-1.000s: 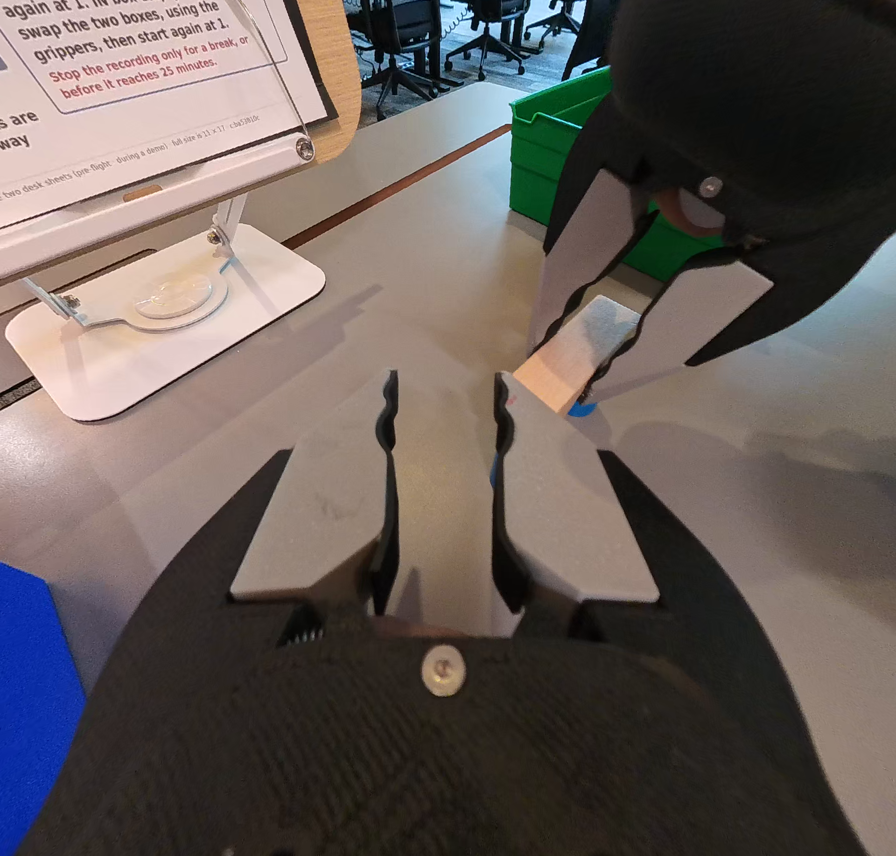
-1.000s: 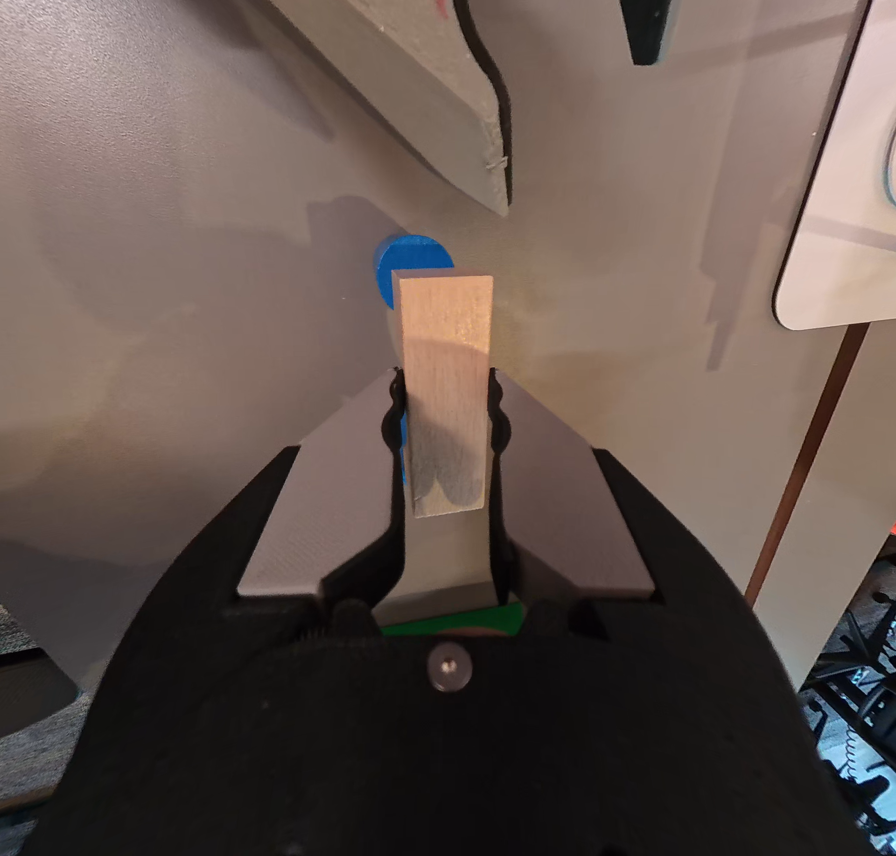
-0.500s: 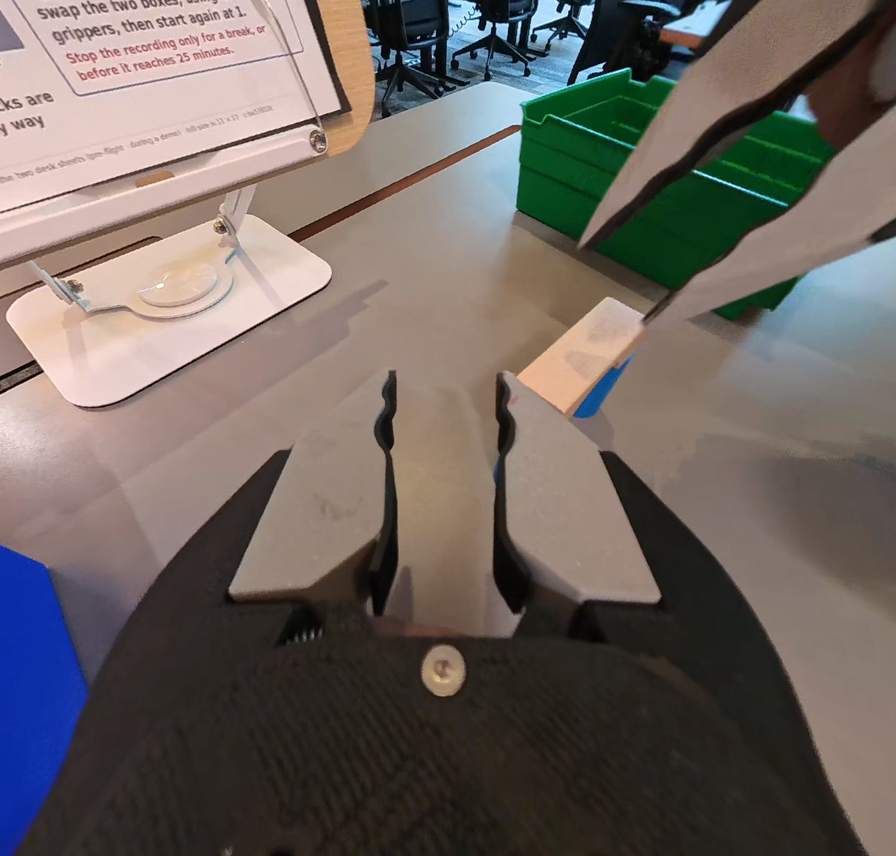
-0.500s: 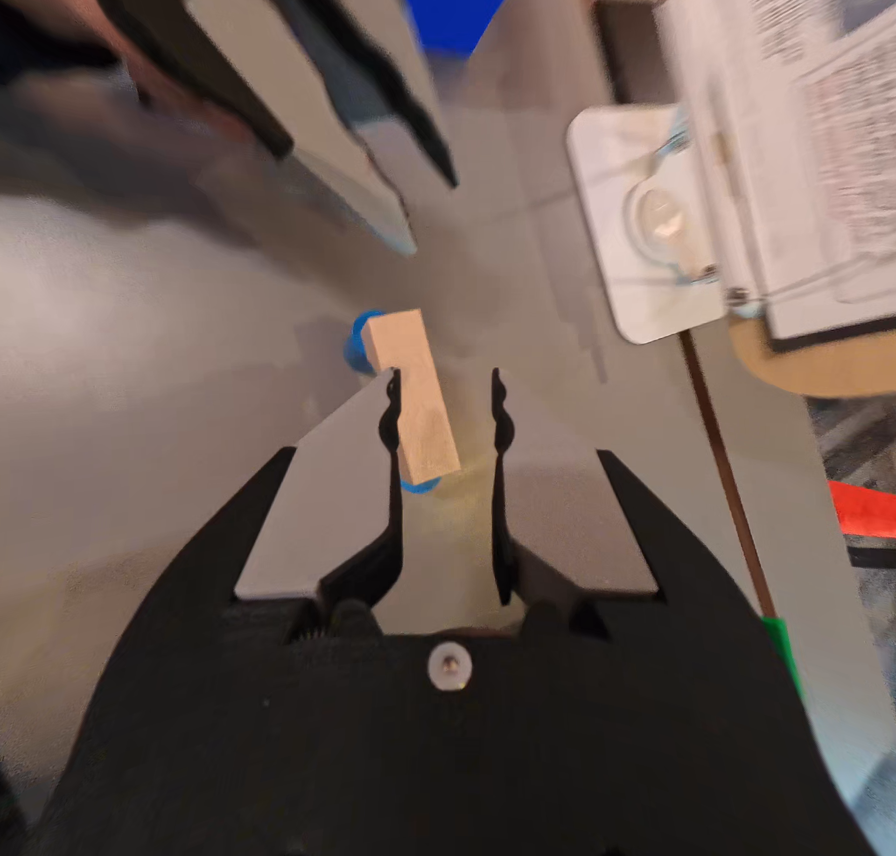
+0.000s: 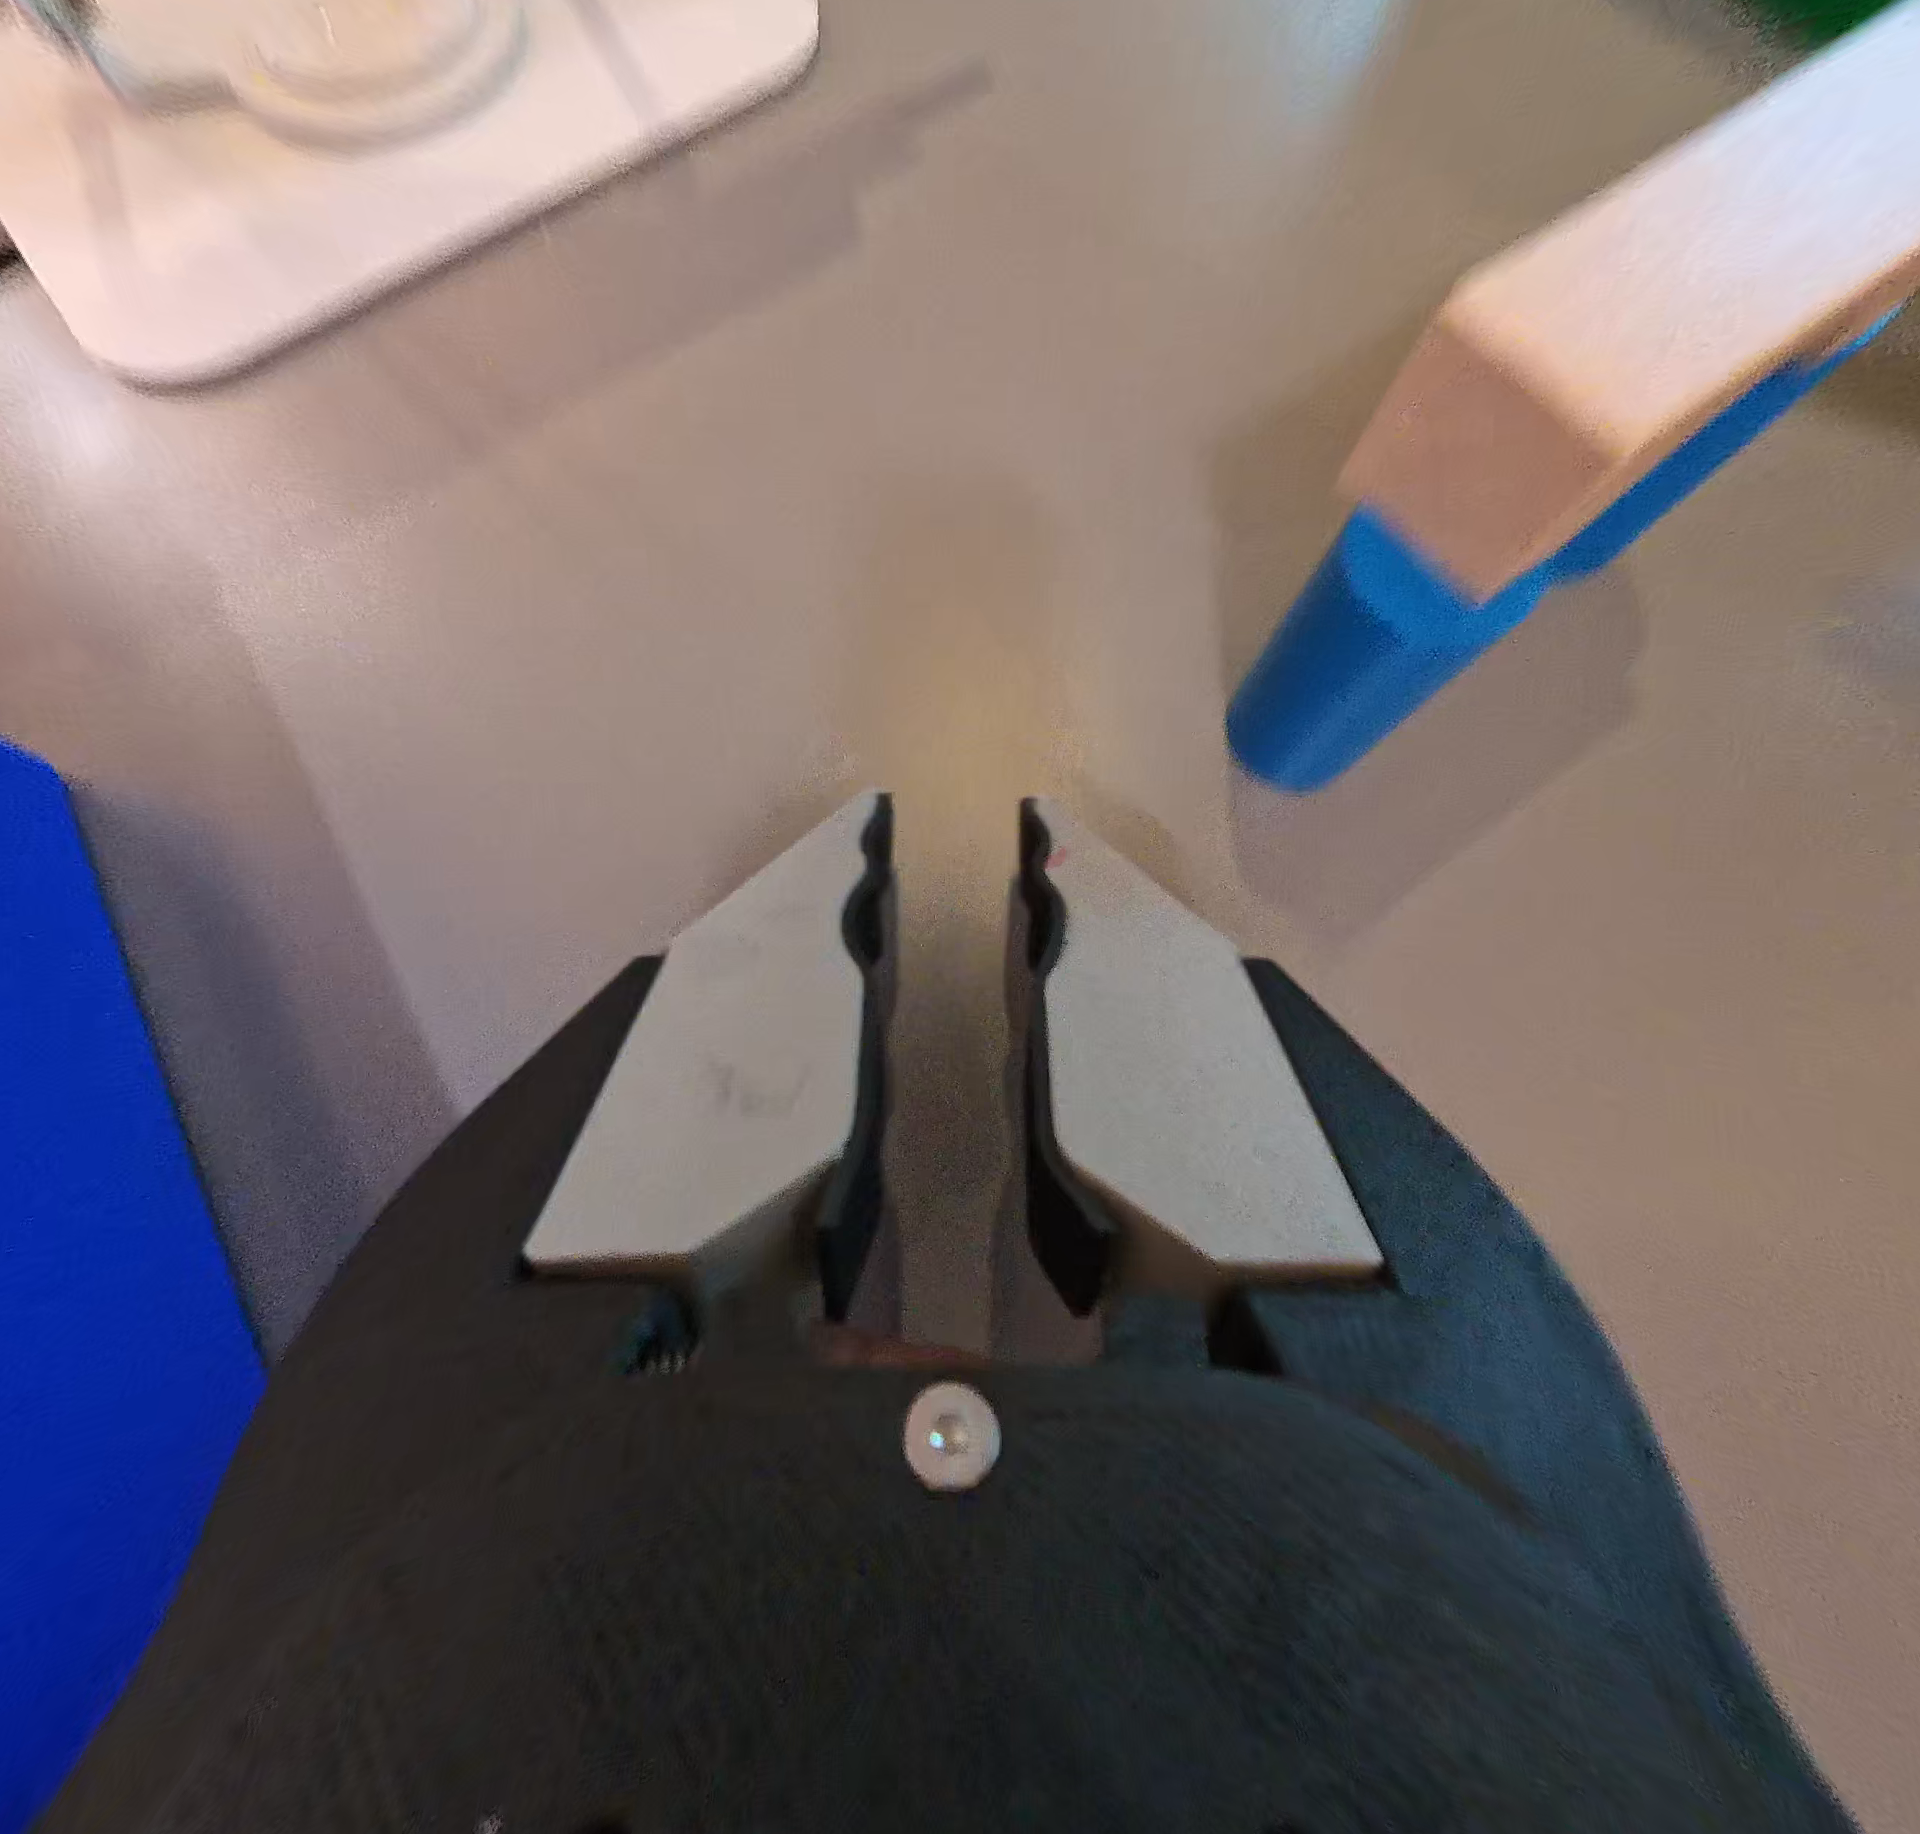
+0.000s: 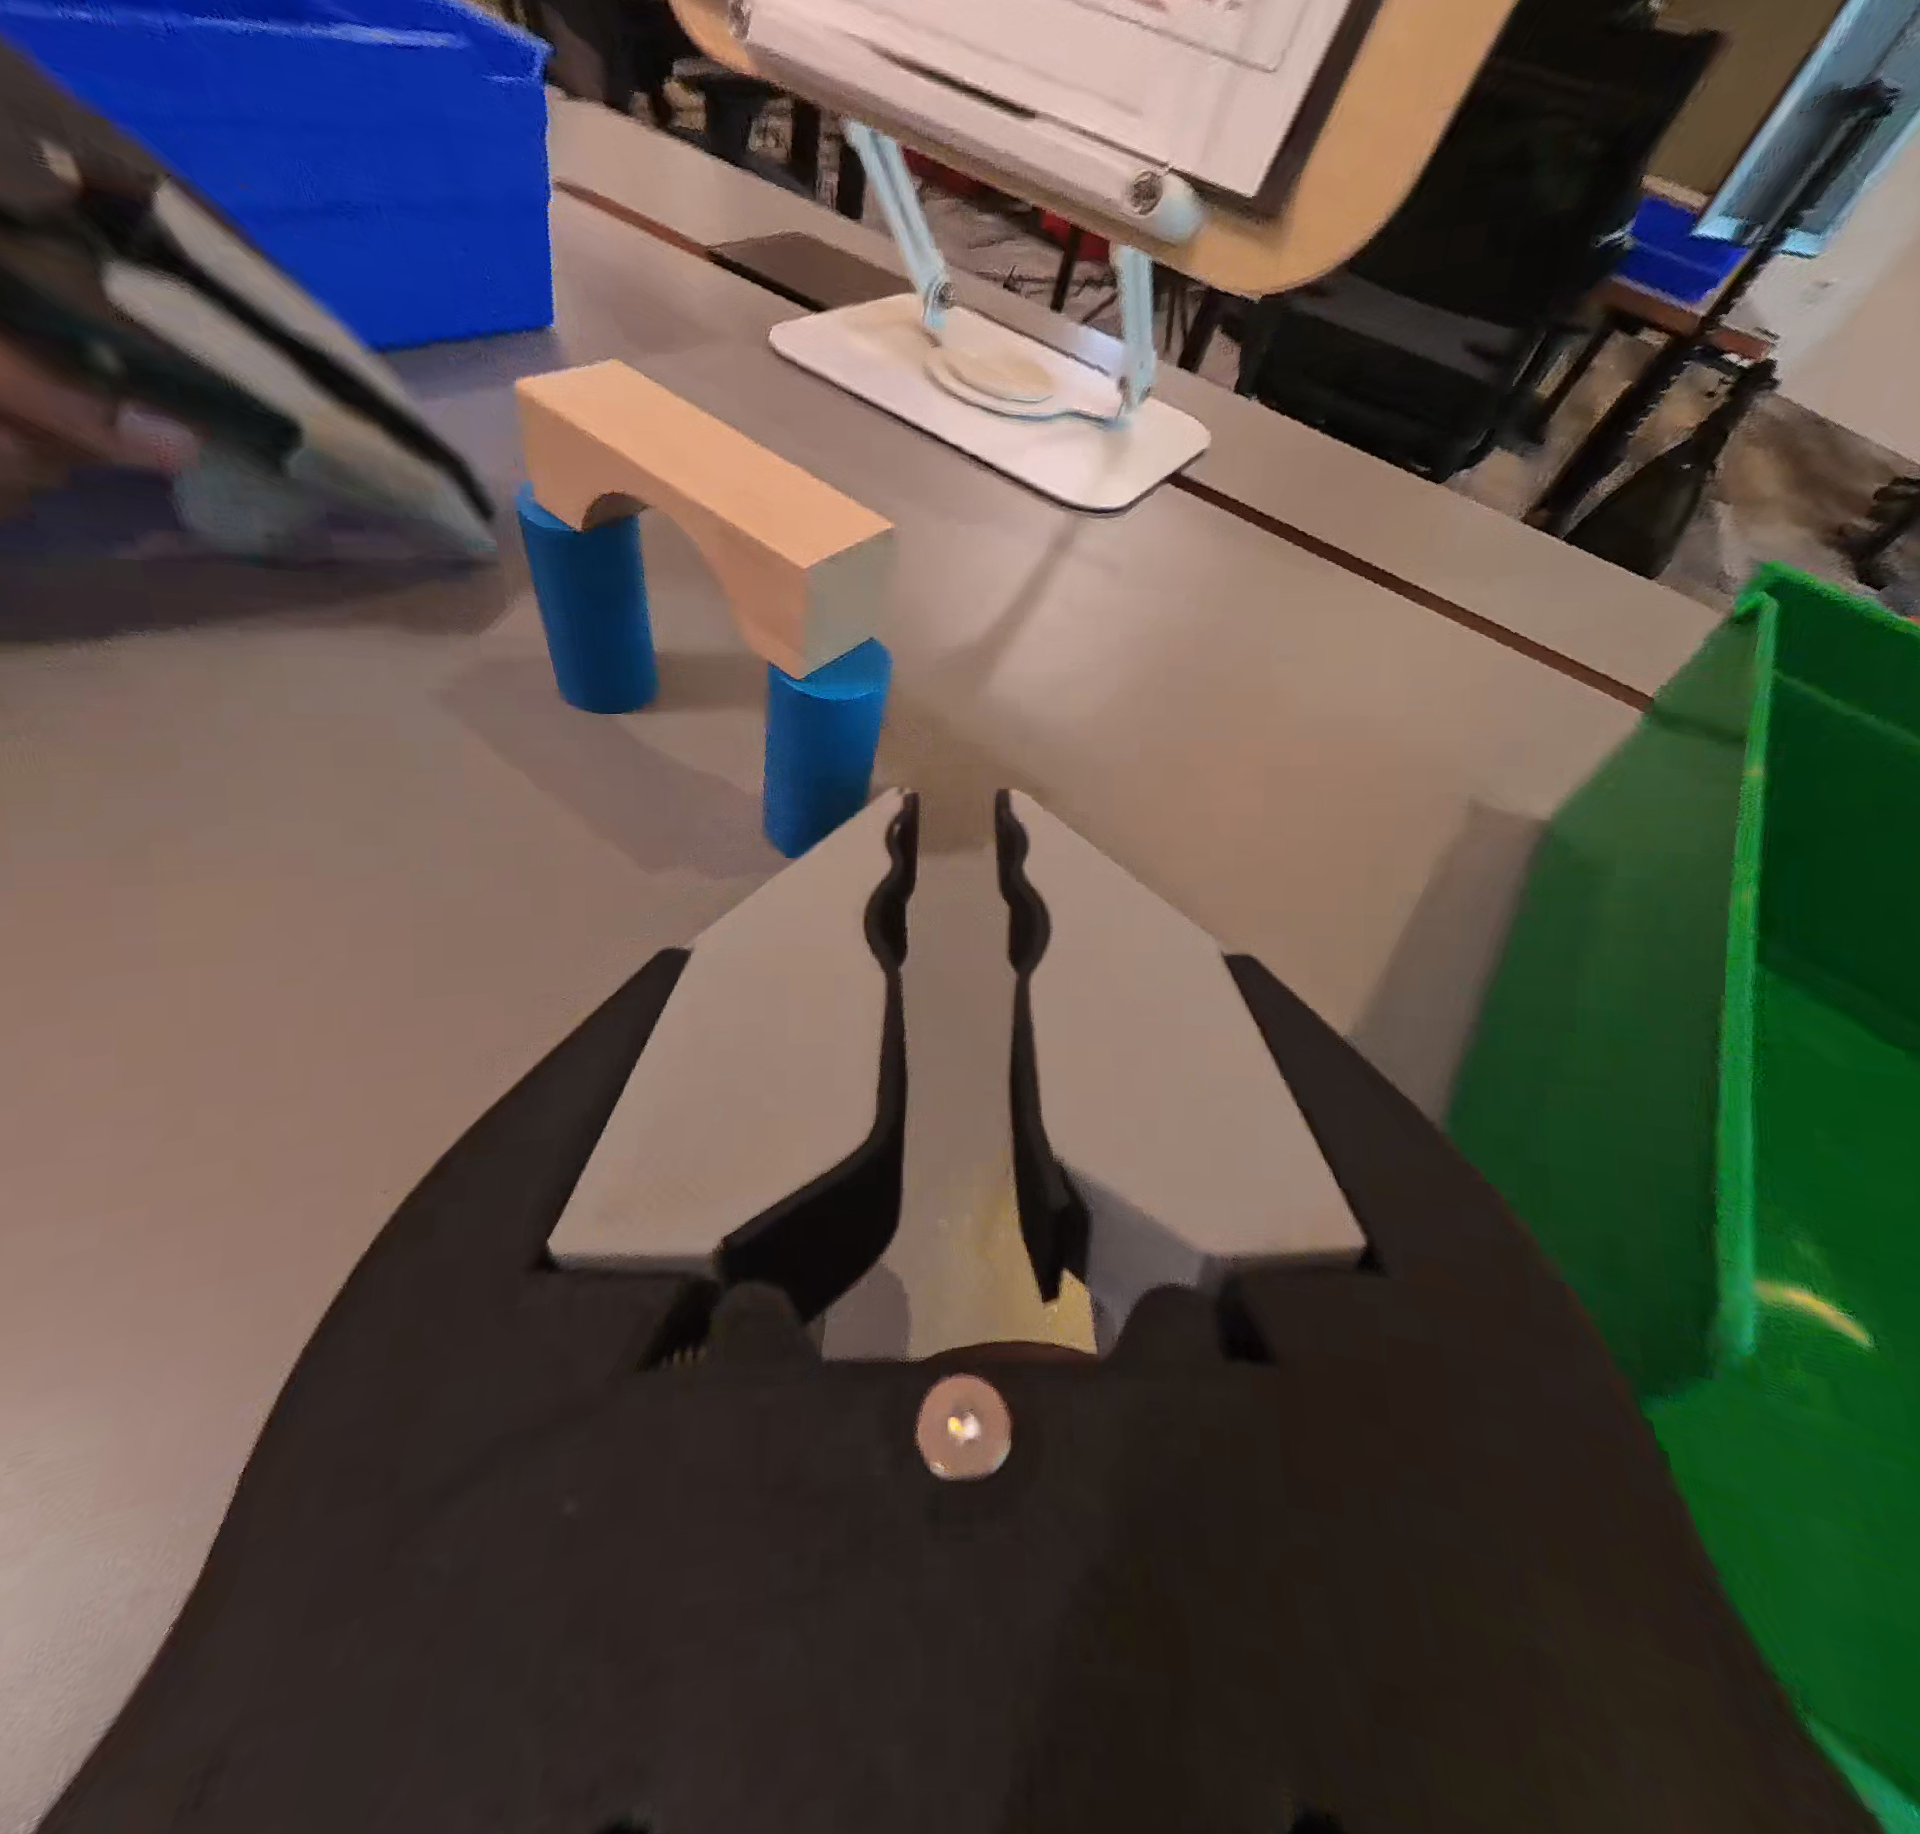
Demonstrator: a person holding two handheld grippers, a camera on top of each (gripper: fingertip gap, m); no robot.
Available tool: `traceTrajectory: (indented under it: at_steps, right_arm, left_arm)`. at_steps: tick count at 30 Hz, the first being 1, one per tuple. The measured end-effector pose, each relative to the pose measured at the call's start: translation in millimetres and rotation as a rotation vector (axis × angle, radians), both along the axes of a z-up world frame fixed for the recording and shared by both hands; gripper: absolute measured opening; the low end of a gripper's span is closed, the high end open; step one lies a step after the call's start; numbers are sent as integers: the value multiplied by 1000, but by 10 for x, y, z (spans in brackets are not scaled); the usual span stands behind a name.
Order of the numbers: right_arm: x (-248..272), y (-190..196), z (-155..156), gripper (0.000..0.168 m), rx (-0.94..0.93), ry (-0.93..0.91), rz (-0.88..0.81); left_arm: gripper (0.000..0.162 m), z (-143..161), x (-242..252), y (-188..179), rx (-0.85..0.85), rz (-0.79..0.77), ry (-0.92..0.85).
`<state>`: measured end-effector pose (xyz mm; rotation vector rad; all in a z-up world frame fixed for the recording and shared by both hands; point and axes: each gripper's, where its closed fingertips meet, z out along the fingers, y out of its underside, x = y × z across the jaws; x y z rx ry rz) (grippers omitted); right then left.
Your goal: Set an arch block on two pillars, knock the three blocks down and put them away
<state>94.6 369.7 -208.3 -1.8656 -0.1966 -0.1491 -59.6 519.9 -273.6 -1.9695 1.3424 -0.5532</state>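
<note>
A pale wooden arch block rests on two upright blue cylinder pillars, one far and one near, on the grey table. My right gripper is open and empty, its tips just right of the near pillar and apart from it. My left gripper is open and empty, pointing down at the table. In its view the arch and one pillar stand ahead to the right. The left gripper also shows blurred in the right wrist view, left of the arch.
A blue bin stands at the back left, and its edge shows in the left wrist view. A green bin stands close on the right. A white document stand base sits behind the arch, also in the left wrist view. My right fingertips sit around 20 cm from my left ones. The arch sits 10 cm or so from the ends of my left fingers. It is also in sight in the right wrist view.
My right gripper opened, let go of the arch block on the pillars and drew back low to the table. My left gripper tilted down and moved closer to the arch.
</note>
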Motion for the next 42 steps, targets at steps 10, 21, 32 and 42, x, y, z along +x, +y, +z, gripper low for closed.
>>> traceTrajectory:
  at_steps: [10, 21, 32, 42]
  right_arm:
    - [182, -124, -106, 13, -22, 4, -126]
    - [335, -130, -147, 13, -42, 50, -185]
    - [304, -12, -143, 30, -41, 102, -135]
    - [46, 549, -293, 50, -172, 311, -11]
  left_arm:
    - [9, 46, -329, 272, 527, 297, 366]
    - [25, 566, 928, -588, -227, -35, -419]
    - [33, 209, 614, -465, -277, -48, -304]
    - [33, 267, 502, -288, -232, 55, -306]
